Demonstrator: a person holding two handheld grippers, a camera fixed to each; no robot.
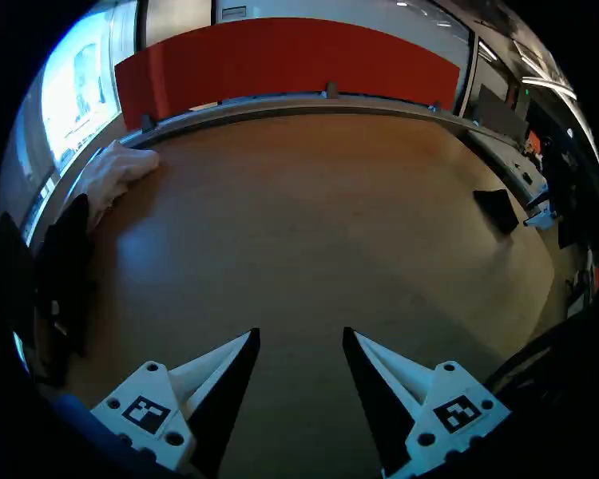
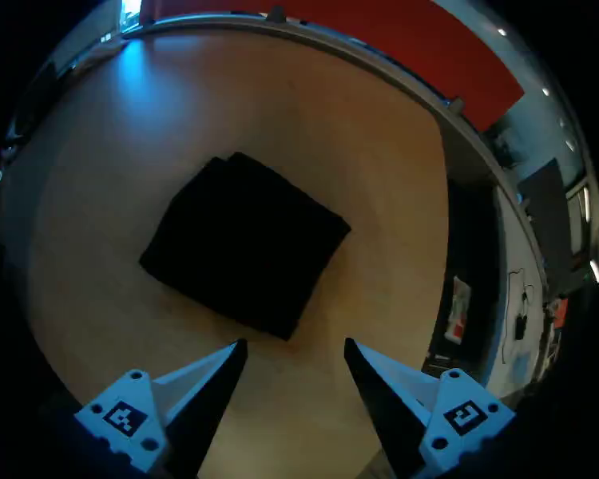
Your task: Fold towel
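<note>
A black towel [image 2: 245, 252] lies folded into a flat square on the wooden table [image 2: 220, 104], seen in the right gripper view just beyond the fingertips. My right gripper [image 2: 294, 345] is open above the table, just short of the towel's near corner, holding nothing. In the left gripper view my left gripper [image 1: 300, 334] is open over bare wood, empty. A crumpled white towel [image 1: 112, 176] lies at the far left of the table [image 1: 315, 231]. At the far right edge a small part of the black towel [image 1: 496, 207] shows.
A red partition [image 1: 291, 64] stands behind the table's far edge. A dark chair back [image 1: 64, 271] is at the left side. Desks with equipment [image 1: 539, 160] lie off to the right. The table edge [image 2: 459, 239] drops away on the right in the right gripper view.
</note>
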